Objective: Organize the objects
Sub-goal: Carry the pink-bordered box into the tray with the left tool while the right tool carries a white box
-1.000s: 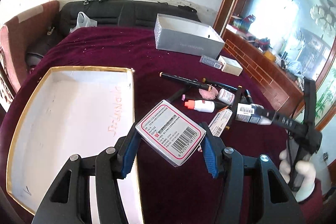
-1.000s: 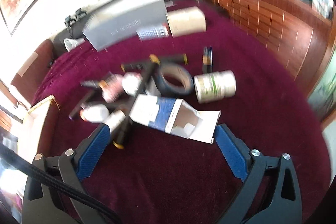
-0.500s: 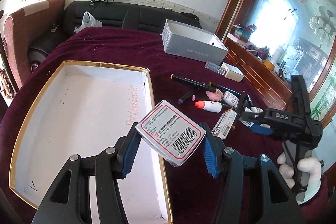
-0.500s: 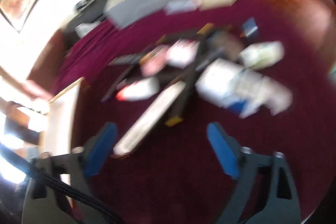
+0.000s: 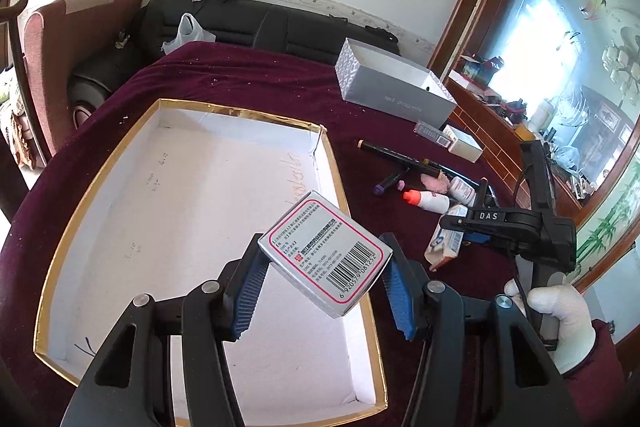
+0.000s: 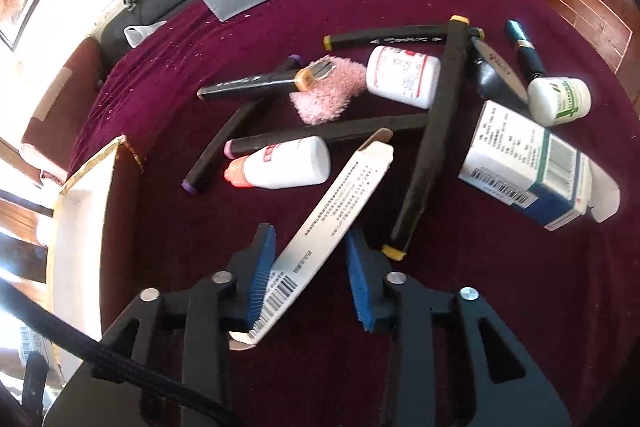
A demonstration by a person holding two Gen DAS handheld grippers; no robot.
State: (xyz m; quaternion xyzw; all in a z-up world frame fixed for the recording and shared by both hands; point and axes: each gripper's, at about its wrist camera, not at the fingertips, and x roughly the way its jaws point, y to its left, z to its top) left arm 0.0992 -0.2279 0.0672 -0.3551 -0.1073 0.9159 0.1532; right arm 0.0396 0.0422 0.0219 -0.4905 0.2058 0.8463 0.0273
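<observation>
My left gripper (image 5: pixel 325 263) is shut on a white box with a red border and a barcode (image 5: pixel 320 243). It holds the box tilted above the right side of the gold-rimmed white tray (image 5: pixel 236 115). My right gripper (image 6: pixel 309 239) points down at the maroon cloth. Its jaws are closing on a long thin white carton (image 6: pixel 340 195) that lies slantwise between them. The left pad touches the carton's barcode end and the right pad meets its edge. In the left wrist view a white-gloved hand (image 5: pixel 556 319) holds the right gripper (image 5: pixel 460 231) at that carton.
Behind the carton lie several black markers (image 6: pixel 432 131), a white bottle with an orange cap (image 6: pixel 288 167), a pink fluffy piece (image 6: pixel 326 87), a white pill bottle (image 6: pixel 404 75), a blue-and-white box (image 6: pixel 524 167) and a green-labelled bottle (image 6: pixel 560 101). A grey shoebox (image 5: pixel 392 87) stands further back.
My left gripper carried the barcode box leftward over the tray. My right gripper dropped toward the cloth, swung left from the blue-and-white box, and its wide jaws narrowed around the thin carton.
</observation>
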